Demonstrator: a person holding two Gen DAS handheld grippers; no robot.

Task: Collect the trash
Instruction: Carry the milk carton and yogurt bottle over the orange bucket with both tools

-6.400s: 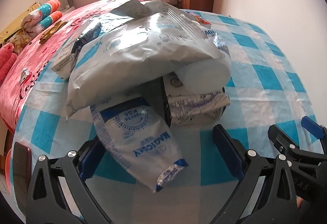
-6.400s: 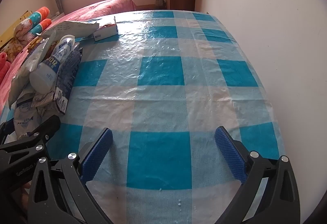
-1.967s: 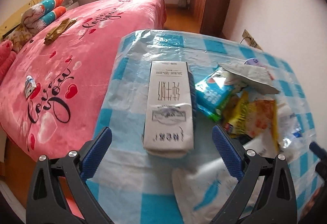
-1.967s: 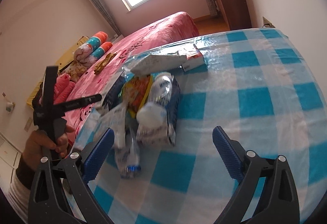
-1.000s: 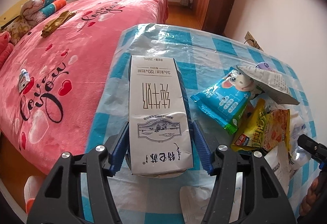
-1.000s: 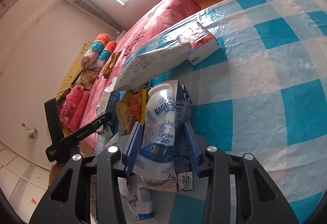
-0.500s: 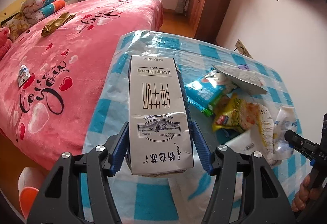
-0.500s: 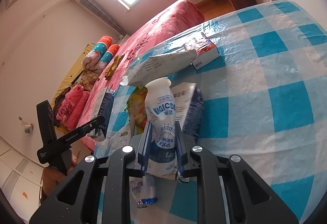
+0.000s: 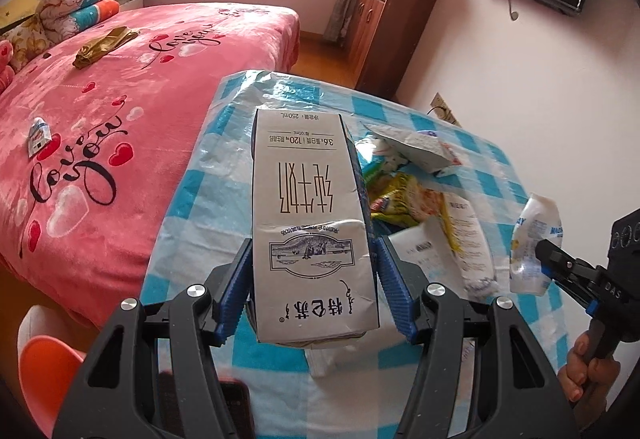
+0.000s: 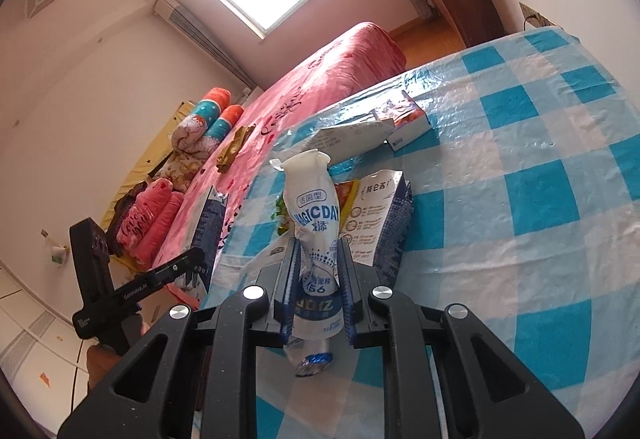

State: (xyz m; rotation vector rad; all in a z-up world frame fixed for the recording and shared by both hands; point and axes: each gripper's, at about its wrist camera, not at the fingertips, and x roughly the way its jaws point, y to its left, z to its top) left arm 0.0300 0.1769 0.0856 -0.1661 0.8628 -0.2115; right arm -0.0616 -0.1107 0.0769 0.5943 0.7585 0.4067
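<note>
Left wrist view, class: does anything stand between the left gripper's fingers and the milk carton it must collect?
Nothing visible does. The left gripper is already shut on the milk carton, its blue pads pressing both sides, with no wrapper wedged between.

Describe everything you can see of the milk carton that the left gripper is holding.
The milk carton is a tall white box with dark blue sides, apparently coated paperboard. Brown Chinese characters, a blue framed landscape drawing and "250mL" are printed on its face. Its near end looks slightly dented. The left gripper holds it above the checked tablecloth, blue ribbed fingers pressing both sides; nothing else visibly touches it.
</note>
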